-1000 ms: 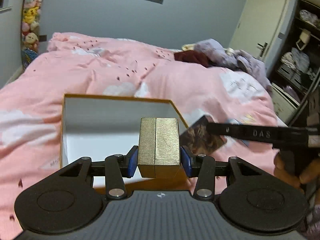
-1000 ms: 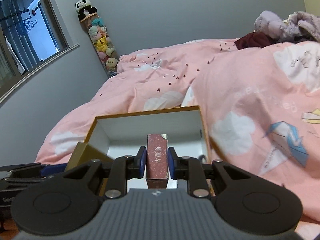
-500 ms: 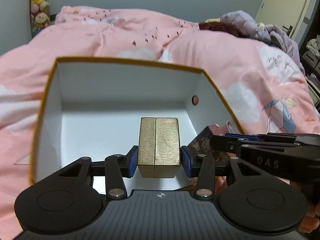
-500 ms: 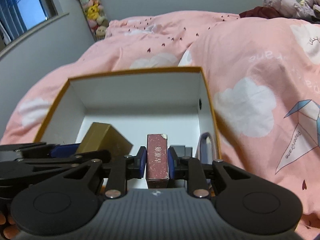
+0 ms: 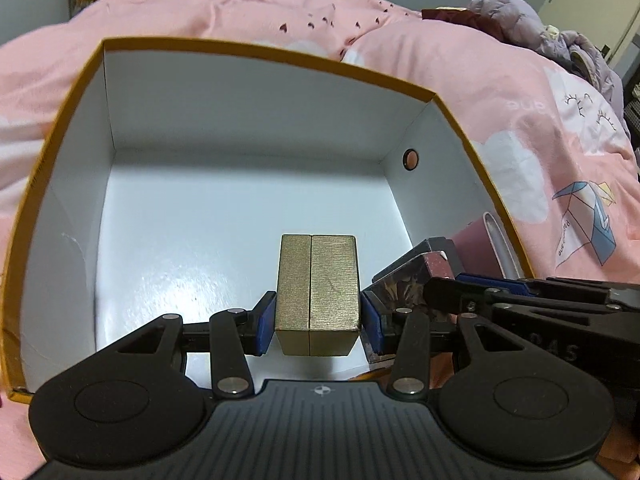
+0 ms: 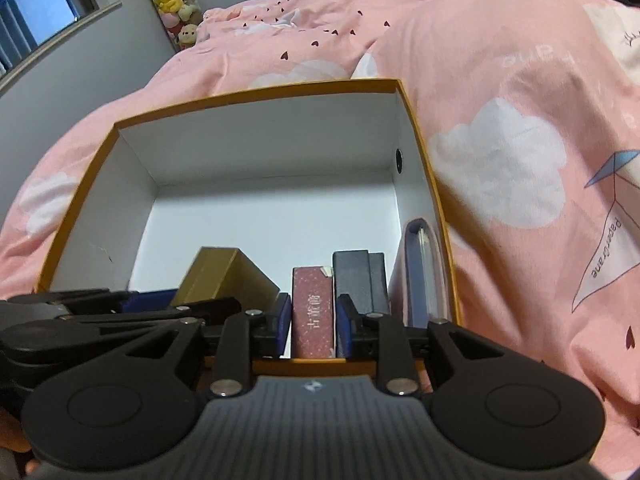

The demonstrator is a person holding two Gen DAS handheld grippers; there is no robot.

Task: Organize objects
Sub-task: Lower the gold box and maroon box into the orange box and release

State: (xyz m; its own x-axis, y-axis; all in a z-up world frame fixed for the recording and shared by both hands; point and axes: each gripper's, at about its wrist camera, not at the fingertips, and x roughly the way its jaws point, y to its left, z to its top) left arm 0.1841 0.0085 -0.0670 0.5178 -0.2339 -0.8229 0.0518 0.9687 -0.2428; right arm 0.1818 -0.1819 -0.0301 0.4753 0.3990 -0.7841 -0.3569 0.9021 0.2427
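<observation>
Left wrist view: the pink duvet (image 5: 460, 80) fills the background, and on it sits the orange-rimmed box (image 5: 248, 92) with its white inside. My left gripper (image 5: 318, 320) is down inside it, blue pads clamped on both sides of the gold box (image 5: 318, 292) — about half open, firmly holding. To its right, my right gripper (image 6: 310, 322) stands around the dark red box (image 6: 313, 312); its jaws have just been opening, and I see a thin gap at the left pad, so the grip looks released, with the box still between the fingers. That red box stands upright just beside a dark grey box (image 6: 358, 276) and a purple case (image 6: 418, 272) against the box's right wall. Compared with a second ago, both grippers have dropped from above the rim into the box, and the plush toys (image 6: 176, 4) have slid toward the top edge.
</observation>
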